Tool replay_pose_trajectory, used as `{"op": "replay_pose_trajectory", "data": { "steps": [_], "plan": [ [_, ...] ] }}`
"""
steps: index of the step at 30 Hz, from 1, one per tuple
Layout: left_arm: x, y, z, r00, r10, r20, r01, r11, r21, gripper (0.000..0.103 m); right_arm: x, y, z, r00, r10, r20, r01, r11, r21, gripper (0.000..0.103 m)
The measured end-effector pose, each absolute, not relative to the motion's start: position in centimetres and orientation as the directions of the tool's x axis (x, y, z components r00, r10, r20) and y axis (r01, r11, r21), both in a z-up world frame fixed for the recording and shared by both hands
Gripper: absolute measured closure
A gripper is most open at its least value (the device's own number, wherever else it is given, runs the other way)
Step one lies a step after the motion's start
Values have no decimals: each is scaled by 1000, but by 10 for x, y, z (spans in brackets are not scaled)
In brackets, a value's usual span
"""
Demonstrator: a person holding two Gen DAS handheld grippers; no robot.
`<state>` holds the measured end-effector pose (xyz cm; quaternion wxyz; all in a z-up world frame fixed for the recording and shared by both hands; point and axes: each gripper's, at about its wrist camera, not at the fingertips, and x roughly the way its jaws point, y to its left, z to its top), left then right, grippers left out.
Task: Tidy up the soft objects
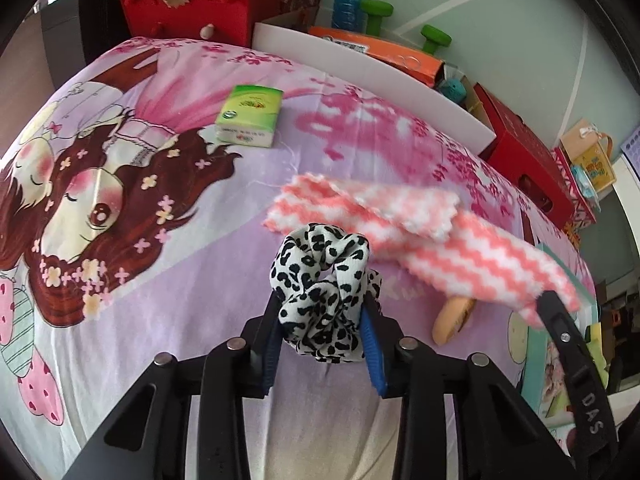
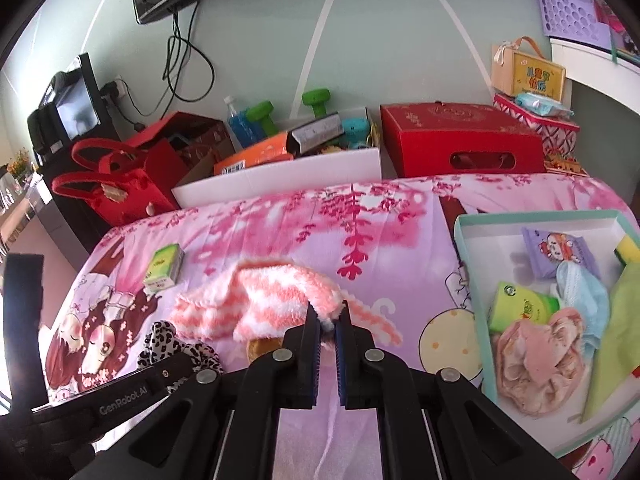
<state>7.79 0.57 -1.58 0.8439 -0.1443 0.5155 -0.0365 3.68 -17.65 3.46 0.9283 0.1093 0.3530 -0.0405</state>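
In the left wrist view my left gripper (image 1: 323,312) is shut on a black-and-white leopard-print scrunchie (image 1: 320,280), which bulges up between the blue pads just above the pink cartoon bedsheet (image 1: 160,320). A pink-and-white zigzag fleece cloth (image 2: 260,300) lies beside the scrunchie, and my right gripper (image 2: 329,322) is shut on its near corner, which is raised off the sheet. That cloth (image 1: 420,232) rises toward the right gripper's finger at the right edge of the left wrist view. A tan object (image 1: 452,320) shows partly under the cloth.
A green tissue pack (image 1: 250,116) lies farther back on the sheet. A teal-rimmed box (image 2: 536,216) on the right holds tissue packs, cloths and a sponge. Past the bed's far edge stand a white bin (image 2: 280,176), a red box (image 2: 460,140) and red bags (image 2: 120,184).
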Motion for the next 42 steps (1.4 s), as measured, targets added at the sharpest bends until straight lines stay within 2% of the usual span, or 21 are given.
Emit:
{"op": "replay_pose_trajectory", "data": {
  "steps": [14, 25, 28, 32, 37, 42],
  "plan": [
    [72, 27, -3, 528, -141, -838, -164, 951, -264, 72, 5, -187, 81, 869, -63, -491, 180, 964, 195, 97],
    [65, 29, 18, 583, -129, -802, -155, 952, -266, 72, -38, -200, 125, 950, -113, -292, 189, 951, 246, 97],
    [64, 30, 20, 590, -127, -798, -153, 952, -265, 72, -47, -206, 134, 956, -129, -264, 198, 947, 253, 97],
    [63, 29, 20, 589, -127, -798, -151, 953, -263, 72, -40, -210, 128, 942, -118, -314, 201, 948, 248, 97],
    [64, 27, 19, 582, -124, -803, -149, 955, -256, 72, -16, -205, 104, 877, -106, -469, 212, 961, 178, 97],
    [65, 27, 16, 574, -124, -810, -151, 956, -253, 72, 11, -201, 65, 739, -105, -665, 226, 969, 98, 97]
  ]
}}
